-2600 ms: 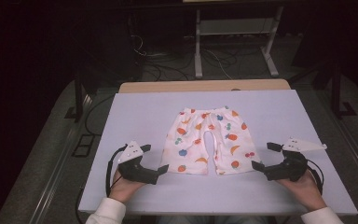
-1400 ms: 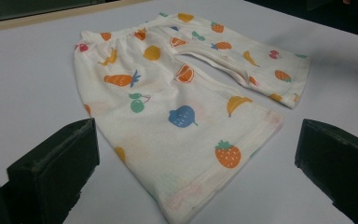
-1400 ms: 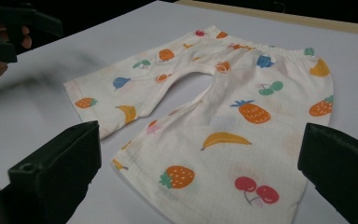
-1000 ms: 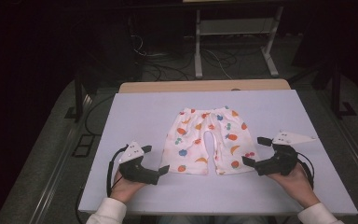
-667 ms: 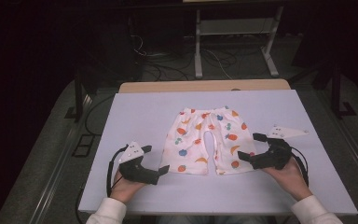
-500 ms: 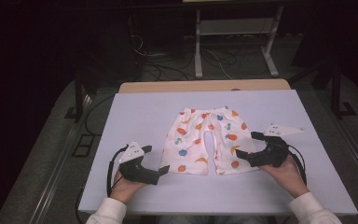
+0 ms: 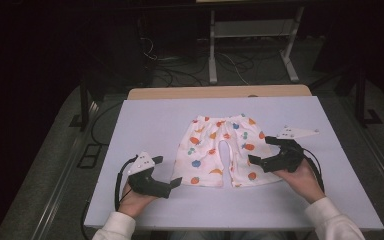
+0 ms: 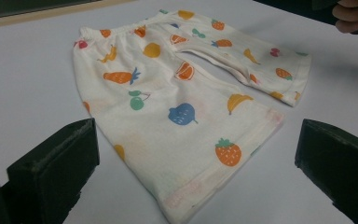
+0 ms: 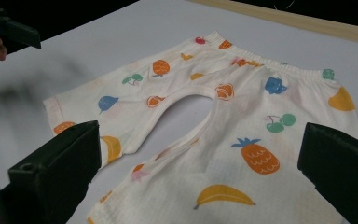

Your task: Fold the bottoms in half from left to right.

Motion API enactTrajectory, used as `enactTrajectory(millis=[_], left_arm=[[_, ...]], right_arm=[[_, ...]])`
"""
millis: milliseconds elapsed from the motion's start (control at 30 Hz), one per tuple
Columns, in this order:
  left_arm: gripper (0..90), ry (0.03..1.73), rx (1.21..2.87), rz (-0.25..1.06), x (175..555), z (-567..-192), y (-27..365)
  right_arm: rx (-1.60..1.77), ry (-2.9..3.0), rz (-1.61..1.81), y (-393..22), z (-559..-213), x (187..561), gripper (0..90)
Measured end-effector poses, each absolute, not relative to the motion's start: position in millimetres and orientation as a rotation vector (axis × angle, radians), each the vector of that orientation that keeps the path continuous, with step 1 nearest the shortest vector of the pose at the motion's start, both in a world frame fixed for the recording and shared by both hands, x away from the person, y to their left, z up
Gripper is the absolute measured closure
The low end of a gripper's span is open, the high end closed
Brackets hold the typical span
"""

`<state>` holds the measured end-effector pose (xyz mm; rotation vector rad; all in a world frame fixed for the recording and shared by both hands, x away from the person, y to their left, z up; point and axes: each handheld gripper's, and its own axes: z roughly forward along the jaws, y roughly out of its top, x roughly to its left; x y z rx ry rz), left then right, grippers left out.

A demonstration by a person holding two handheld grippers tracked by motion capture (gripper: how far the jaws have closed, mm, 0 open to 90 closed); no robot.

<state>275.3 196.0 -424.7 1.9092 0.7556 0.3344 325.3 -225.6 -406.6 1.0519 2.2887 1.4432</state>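
A small pair of white shorts (image 7: pixel 222 150) printed with coloured fruit lies flat on the pale table (image 7: pixel 150 120), waistband away from me. My left gripper (image 7: pixel 169 171) rests near the front edge, open, just left of the left leg hem. In the left gripper view, that hem (image 8: pixel 223 172) lies between the wide-apart jaws of the left gripper (image 8: pixel 193 186). My right gripper (image 7: pixel 259 151) hovers open at the outer edge of the right leg. In the right gripper view, the right leg (image 9: pixel 233 186) lies between the jaws of the right gripper (image 9: pixel 198 186).
A wooden strip (image 7: pixel 220 92) borders the table's far edge. Behind it on the dark floor stand a metal frame (image 7: pixel 252 45) and loose cables (image 7: pixel 170 75). Bare tabletop lies on both sides of the shorts.
My right gripper has moved left and away from me, from the bare table onto the edge of the shorts' right leg. The left gripper and the shorts have stayed put.
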Motion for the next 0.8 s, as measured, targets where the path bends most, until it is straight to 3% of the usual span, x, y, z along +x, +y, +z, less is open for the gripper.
enactTrajectory(millis=[800], left_arm=[[0.0,0.754,1.911,0.332,275,-425,196]], right_arm=[[1.027,2.308,1.415,-207,-396,351,0.0]])
